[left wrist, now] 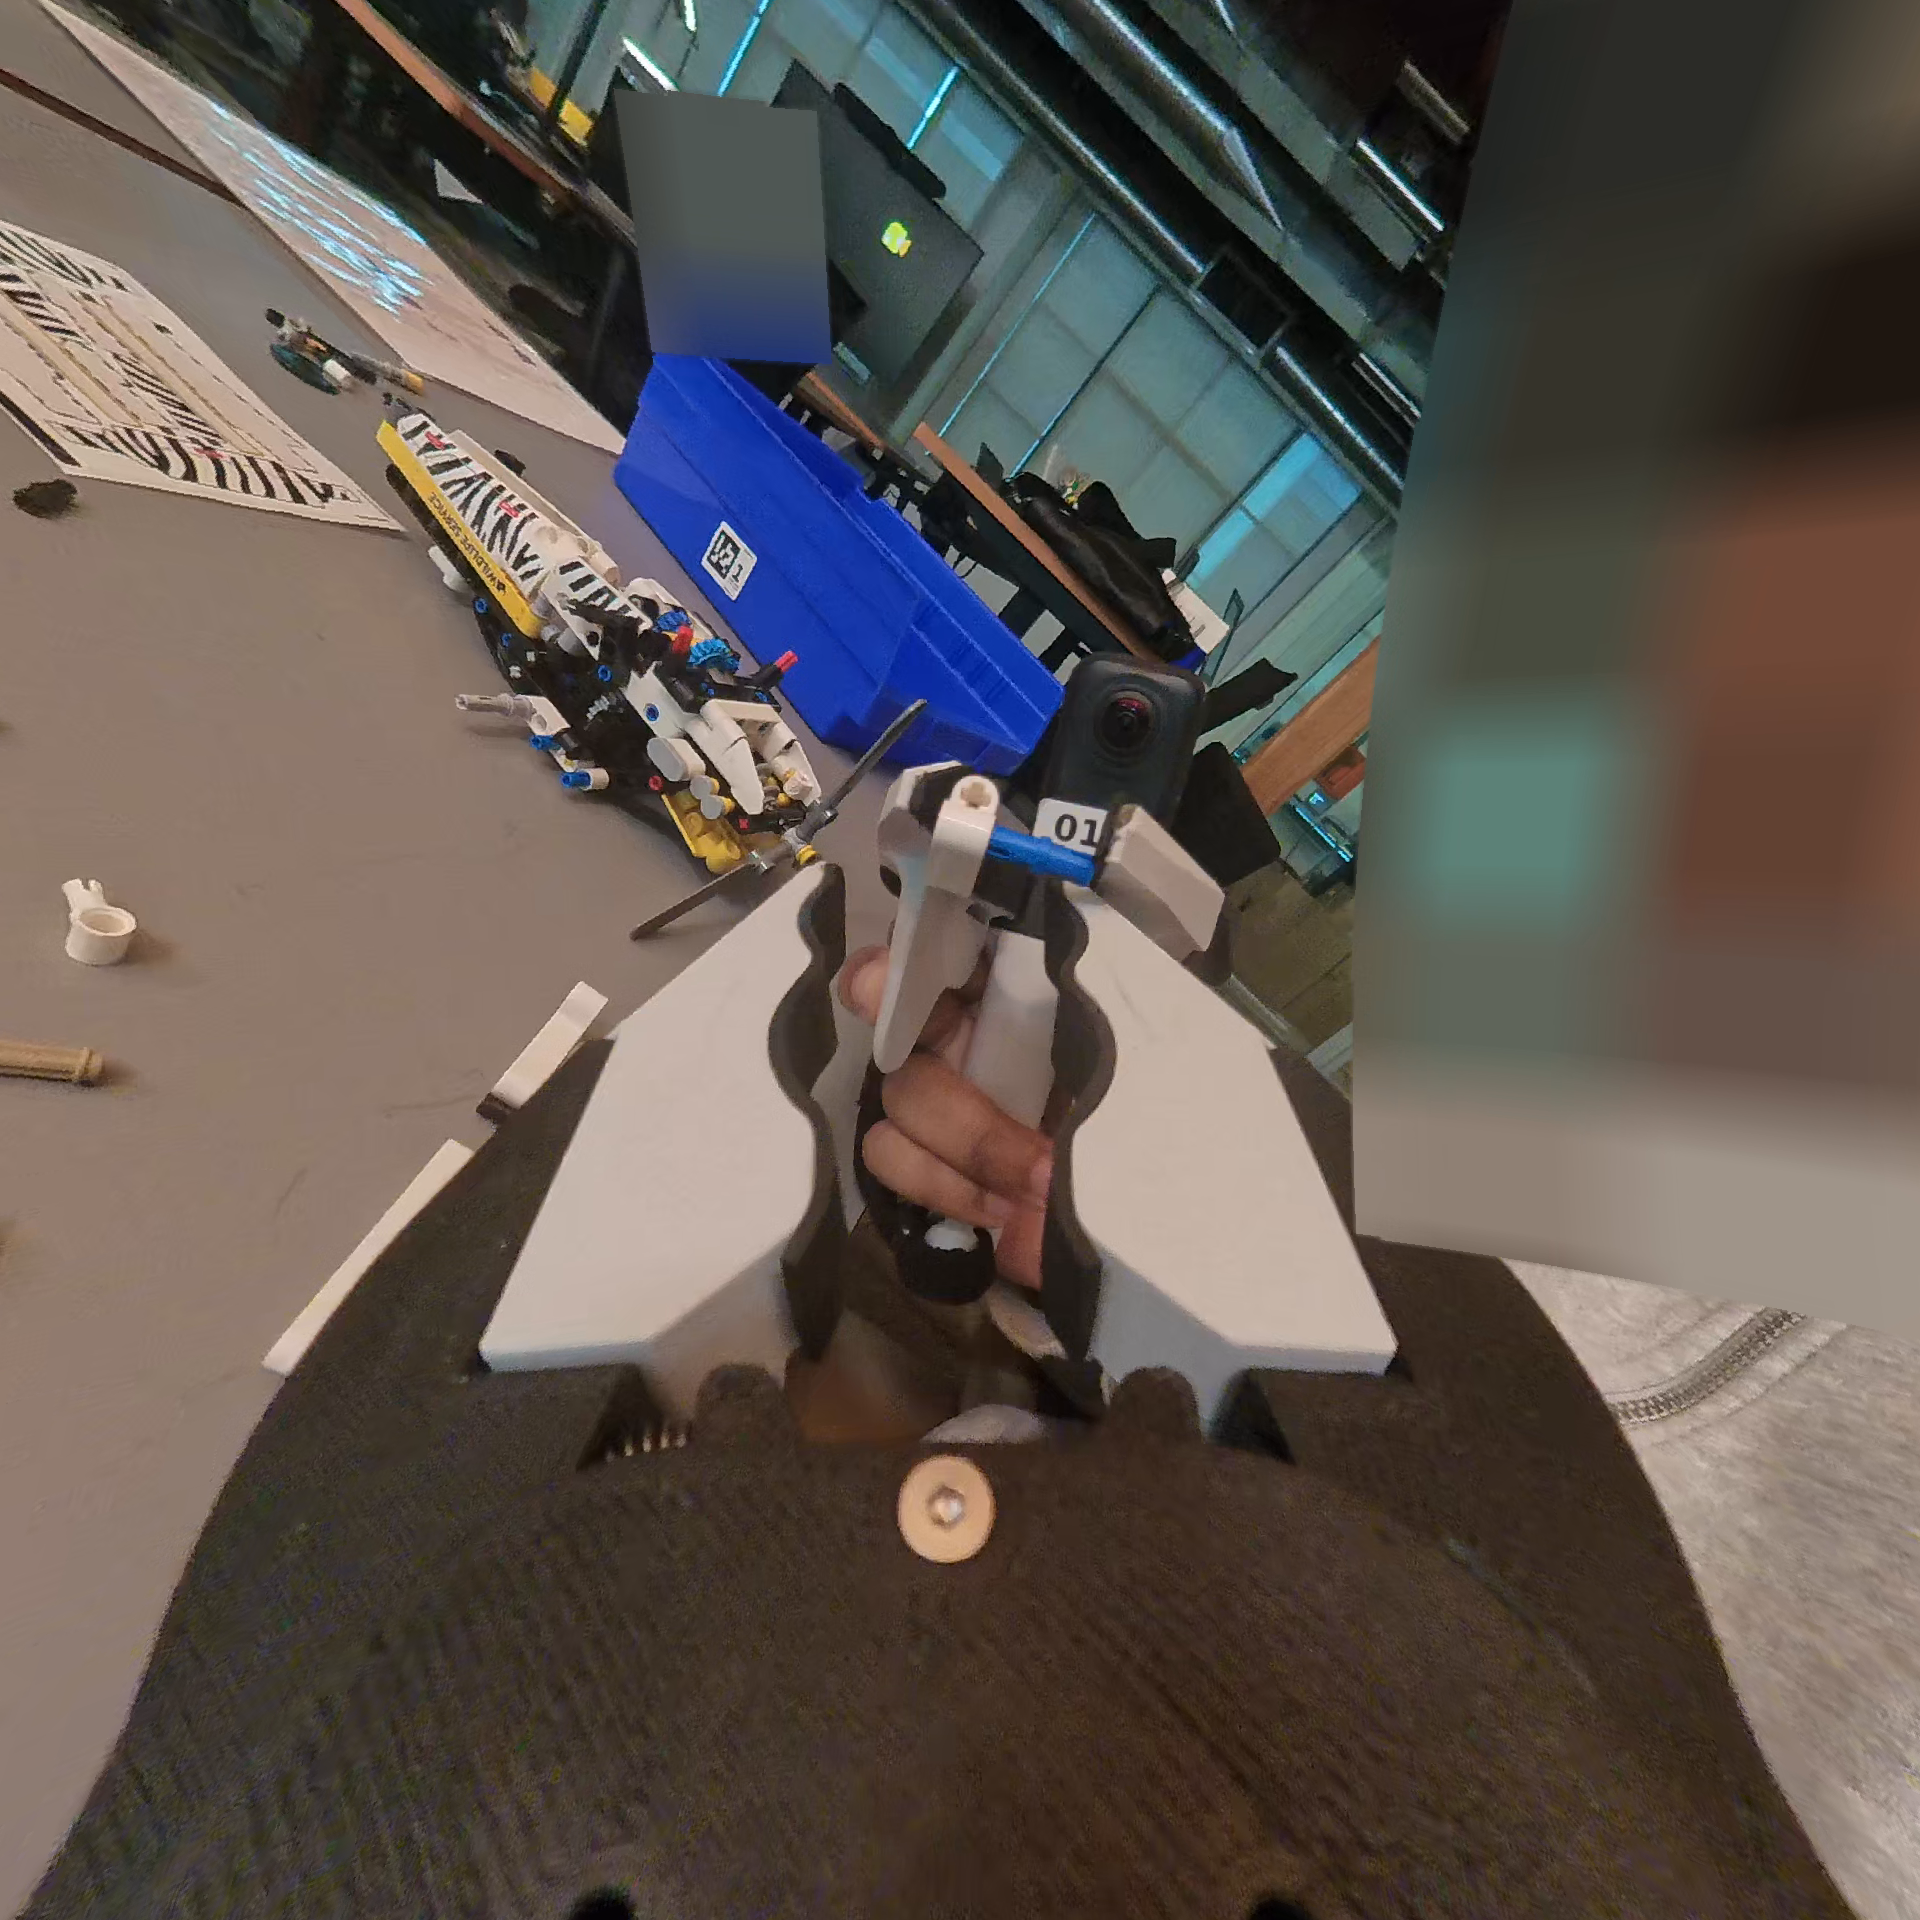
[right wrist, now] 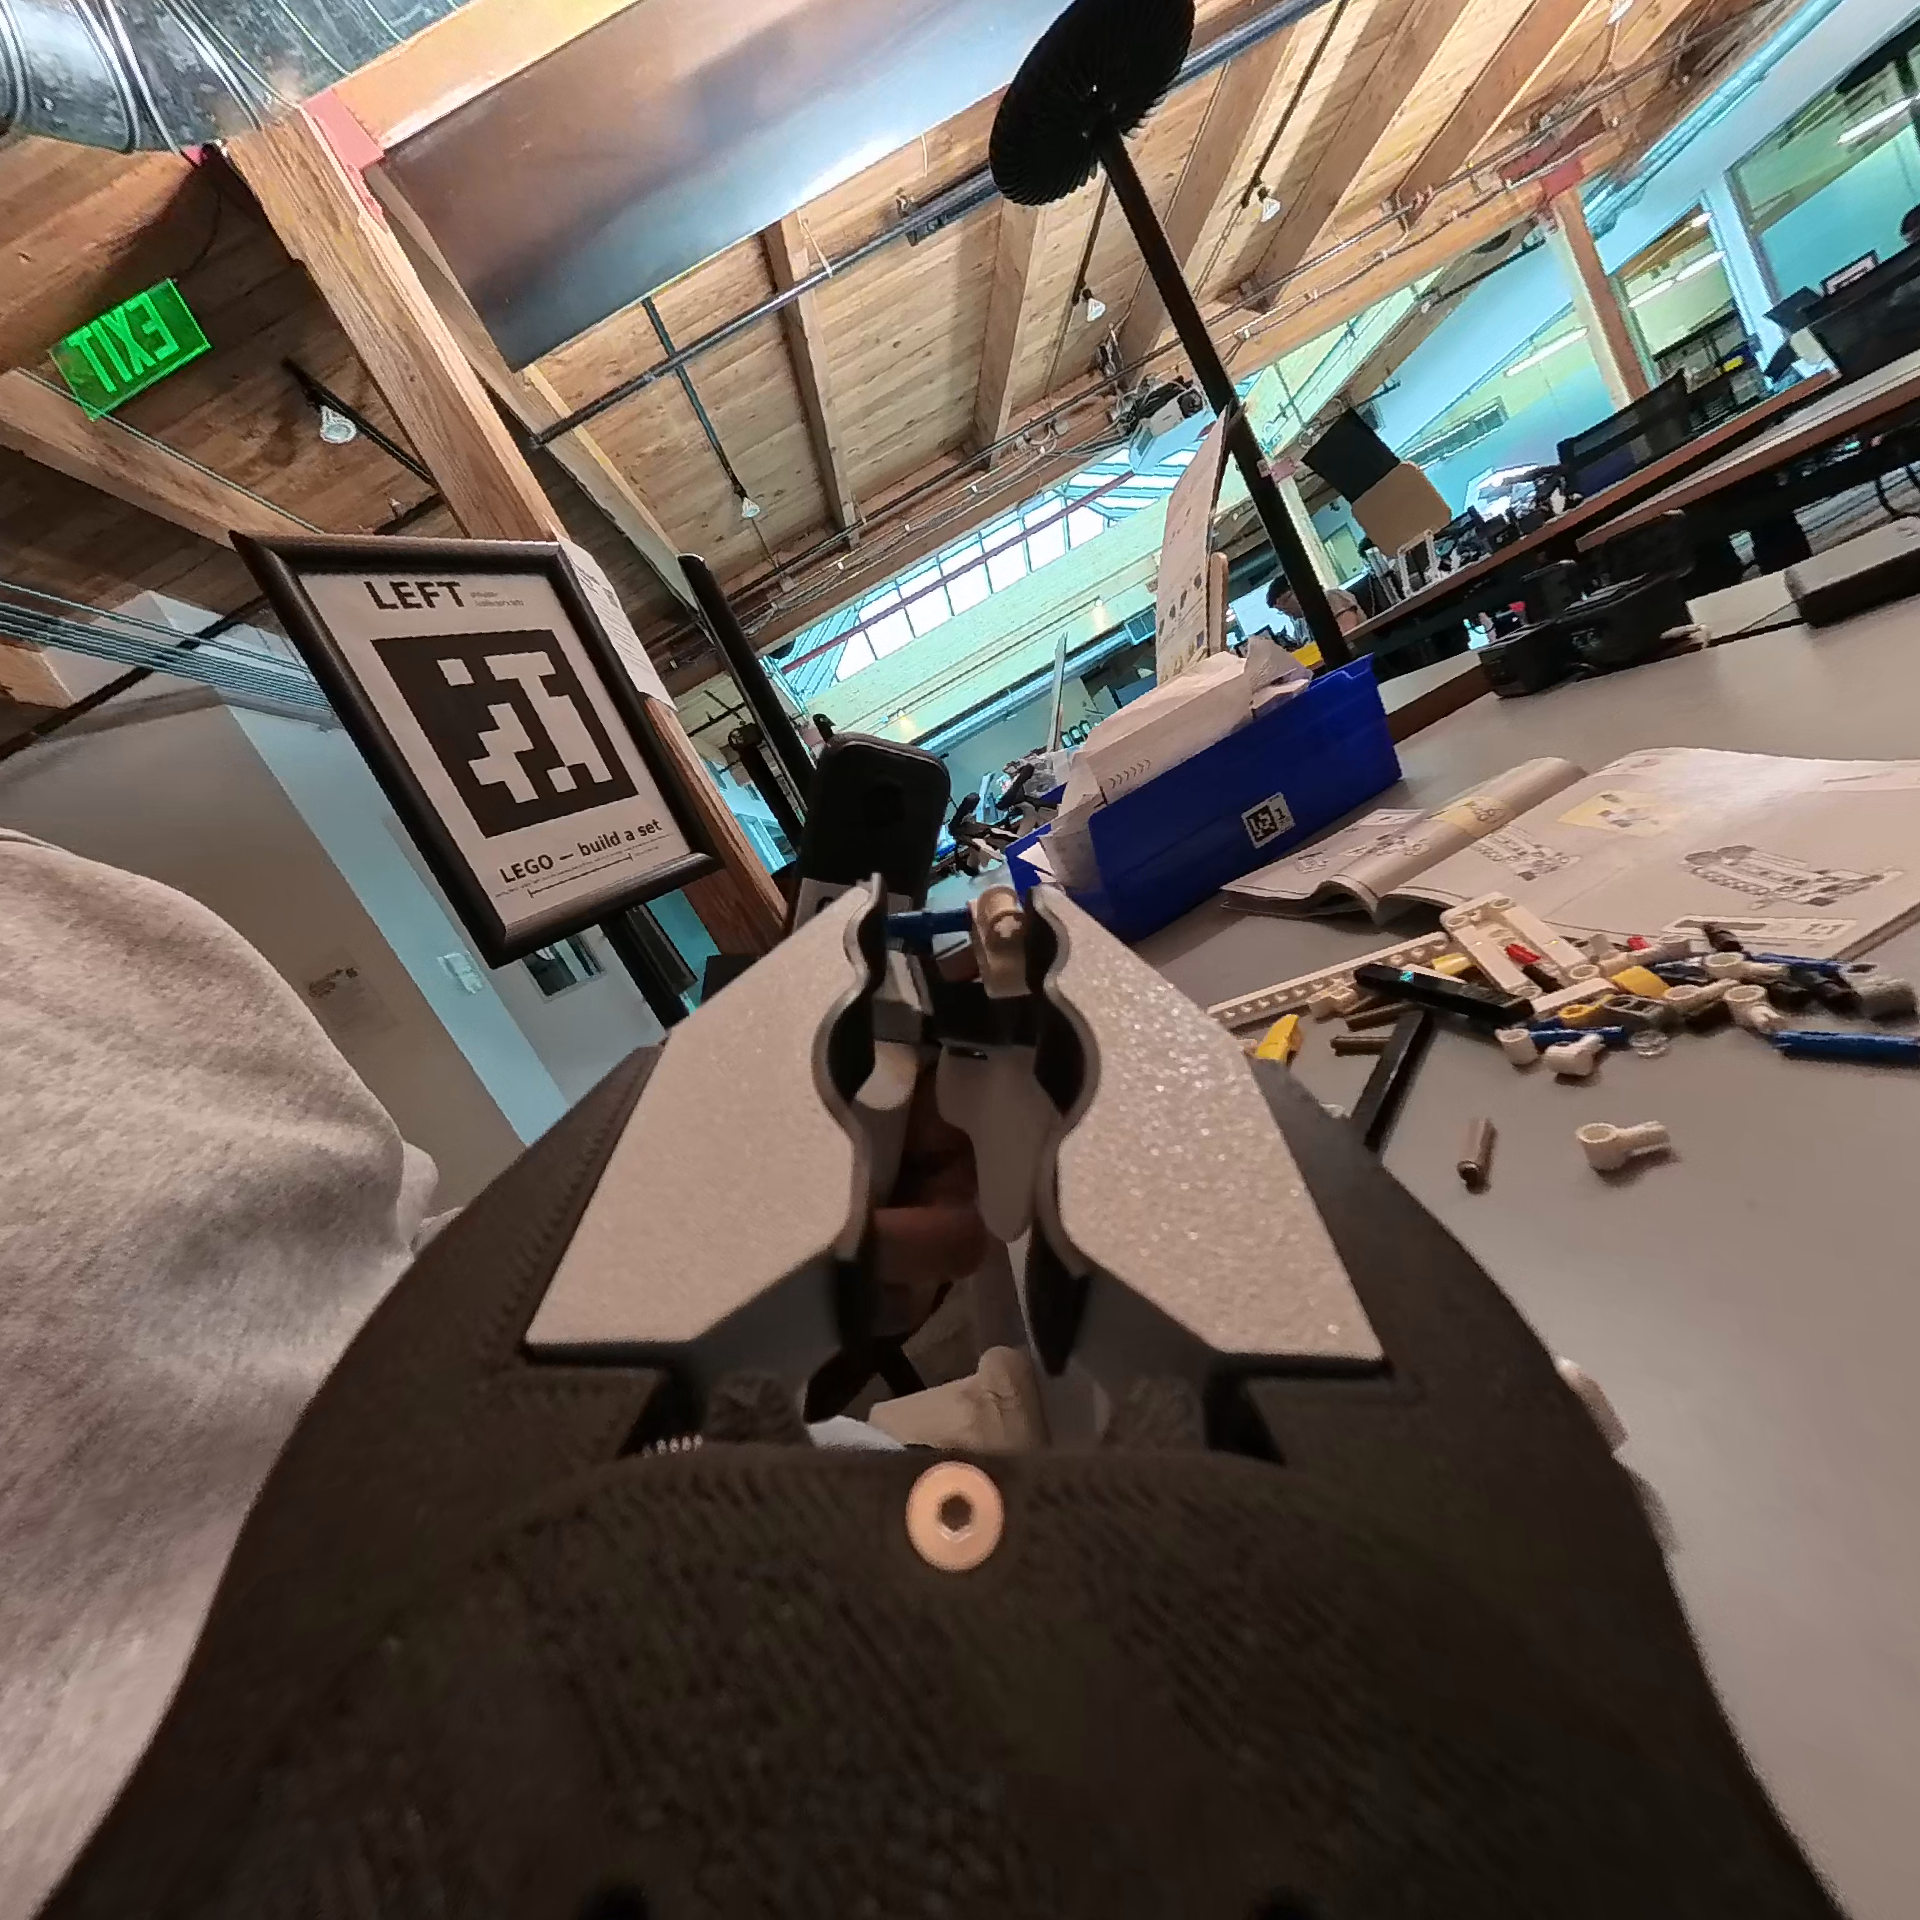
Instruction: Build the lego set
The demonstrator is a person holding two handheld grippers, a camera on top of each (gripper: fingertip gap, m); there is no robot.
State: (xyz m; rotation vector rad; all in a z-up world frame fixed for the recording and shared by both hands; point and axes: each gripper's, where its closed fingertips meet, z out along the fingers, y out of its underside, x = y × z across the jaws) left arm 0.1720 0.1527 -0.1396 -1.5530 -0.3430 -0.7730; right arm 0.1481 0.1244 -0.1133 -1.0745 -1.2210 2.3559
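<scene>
Right gripper (right wrist: 956, 914) clamped on a blue pin (right wrist: 920, 925) and white connector (right wrist: 997, 925); left gripper (left wrist: 951, 899) faced it, fingers apart.

Pin and connector sat end to end between the right fingers, probably so the squeeze would seat the pin. The half-built striped model (left wrist: 582, 623) lay on the table ahead-left of the left gripper, loose pieces (right wrist: 1621, 987) and an open booklet (right wrist: 1558, 842) right of the right gripper. Writing present, not transcribed: camera tag (left wrist: 1073, 828), marker sticker on the blue bin (left wrist: 831, 582), framed marker sign (right wrist: 488, 727).
</scene>
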